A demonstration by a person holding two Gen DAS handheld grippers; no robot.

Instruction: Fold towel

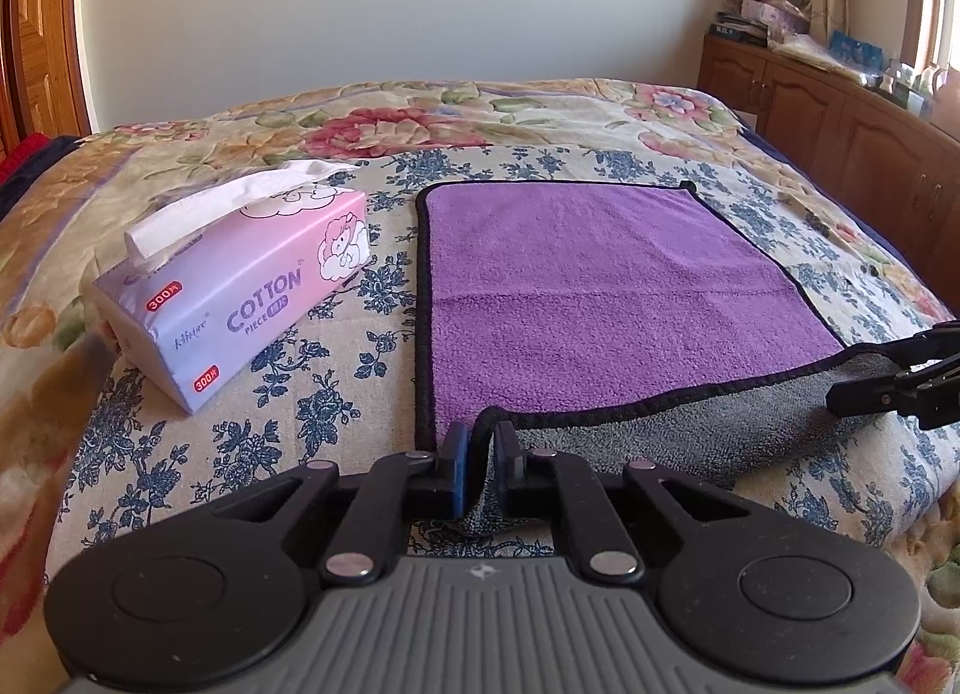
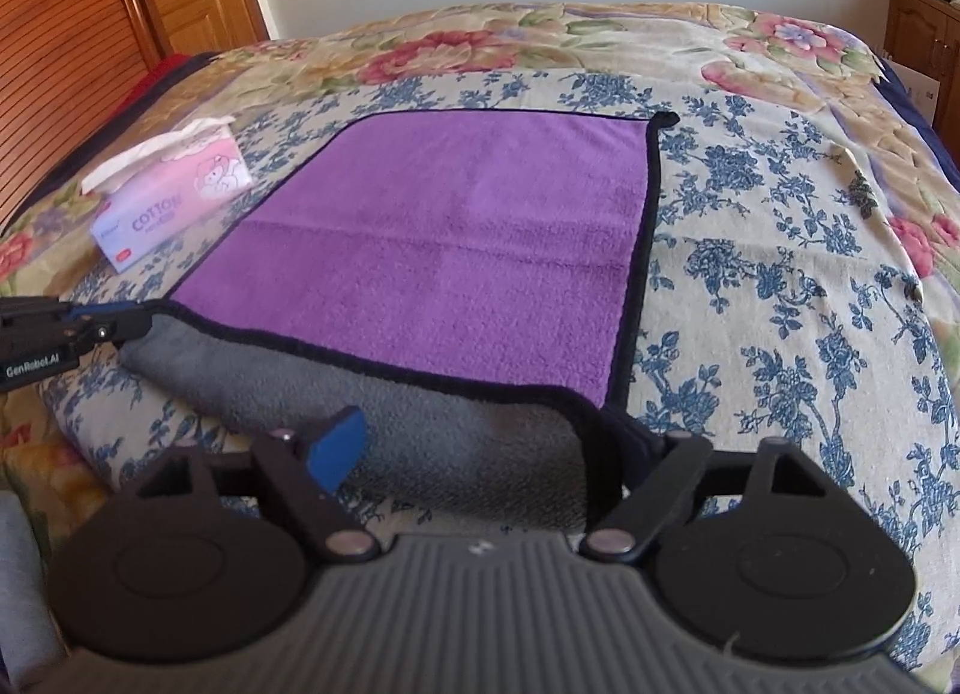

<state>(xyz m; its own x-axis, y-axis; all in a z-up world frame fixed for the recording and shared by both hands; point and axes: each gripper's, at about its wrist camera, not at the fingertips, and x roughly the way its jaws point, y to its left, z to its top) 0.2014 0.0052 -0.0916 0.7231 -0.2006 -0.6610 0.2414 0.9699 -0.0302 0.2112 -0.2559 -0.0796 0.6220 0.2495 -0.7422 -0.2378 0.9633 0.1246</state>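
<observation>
Nearest the lens, the left gripper [image 1: 480, 454] is pinching the towel's [image 1: 600, 286] near-left corner, its blue-padded fingers [image 1: 459, 454] closed on the black-edged hem and lifting it so the grey underside is showing. Off to the left, a pink tissue pack [image 1: 240, 274] marked COTTON is lying on the blue-flowered sheet [image 1: 270, 424], just beside the towel's left edge, with a white tissue sticking out of its top. Purple side up, the towel is lying spread across the middle of the bed, its far corners flat and a faint crease running across it. Further right, the right gripper [image 2: 498, 448] is sitting at the near-right corner with its fingers wide apart; one blue pad [image 2: 336, 445] is resting against the raised grey fold, and the other finger is lying by the corner hem. A wooden cabinet [image 1: 840, 118] is standing along the right wall.
</observation>
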